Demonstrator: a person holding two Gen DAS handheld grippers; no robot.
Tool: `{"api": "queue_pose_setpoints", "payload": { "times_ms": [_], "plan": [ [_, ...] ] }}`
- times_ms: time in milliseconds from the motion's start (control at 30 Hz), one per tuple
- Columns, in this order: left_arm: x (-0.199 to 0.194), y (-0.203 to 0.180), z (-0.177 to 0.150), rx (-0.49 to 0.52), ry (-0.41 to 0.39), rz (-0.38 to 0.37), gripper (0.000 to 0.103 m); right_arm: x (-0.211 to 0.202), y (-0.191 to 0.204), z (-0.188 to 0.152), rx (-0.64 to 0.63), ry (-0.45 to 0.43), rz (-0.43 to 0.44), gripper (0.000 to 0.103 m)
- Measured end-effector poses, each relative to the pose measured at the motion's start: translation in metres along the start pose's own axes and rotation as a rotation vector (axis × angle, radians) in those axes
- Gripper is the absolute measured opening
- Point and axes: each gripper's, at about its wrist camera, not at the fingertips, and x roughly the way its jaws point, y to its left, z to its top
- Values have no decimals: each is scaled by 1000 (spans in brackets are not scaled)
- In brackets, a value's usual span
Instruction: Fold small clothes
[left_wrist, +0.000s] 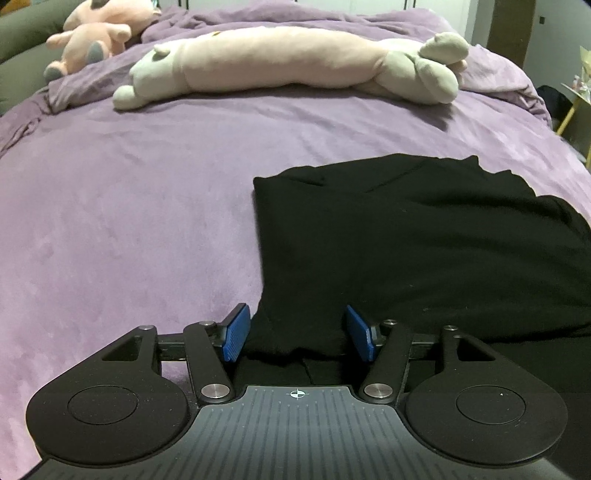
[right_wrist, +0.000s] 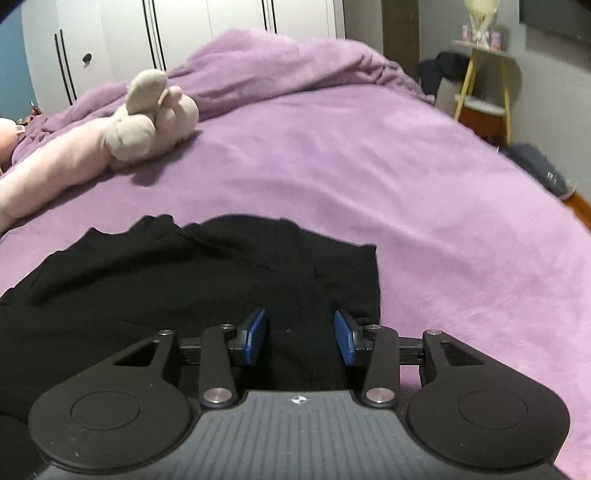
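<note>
Cloth is what we have under both tools: a black garment (left_wrist: 406, 240) lies flat on the purple bed (left_wrist: 129, 221), partly folded, its near edge at our hand-held grippers. Our left hand-held gripper (left_wrist: 295, 332) straddles the near left corner, blue pads apart, fabric between them but not pinched. Our right hand-held gripper (right_wrist: 299, 338) sits at the near right corner, narrower, likewise loose around cloth. The garment stretches away from us, long axis seemingly running side to side between our hands, so each hand is nearest its own corner. We judge the next fold carries this near edge forward, toward the plush toy (left_wrist: 277, 62).
</note>
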Motion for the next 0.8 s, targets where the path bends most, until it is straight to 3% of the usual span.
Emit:
{"api": "queue_pose_setpoints", "payload": {
  "times_ms": [33, 133, 200, 267, 333, 400, 500, 600, 700, 800],
  "plan": [
    [0, 0, 0, 4, -1, 2, 63, 0, 1, 1, -6, -13, 5, 39],
    [1, -1, 1, 8, -4, 5, 63, -2, 11, 1, -80, -40, 36, 6],
    [1, -2, 2, 2, -8, 8, 63, -7, 15, 0, -111, -99, 14, 5],
    [2, -3, 2, 7, -12, 6, 64, -8, 18, 2, -137, -159, -93, 5],
    [3, -4, 2, 13, -15, 6, 67, 5, 14, 4, -110, -113, -138, 6],
    [4, -5, 2, 15, -11, 11, 67, 14, 12, 2, -90, -78, -137, 6],
    [2, -2, 3, 9, -6, 10, 67, 0, 14, 2, -75, -108, -120, 15],
    [0, 1, 1, -1, -3, 14, 67, -27, 17, -8, -61, -153, -8, 17],
    [0, 0, -1, 2, -3, 24, 67, -36, 20, -23, -109, -103, 79, 18],
    [4, -5, -2, 38, -9, 48, 70, -25, 21, -33, -188, -45, 16, 18]
  ]
}}
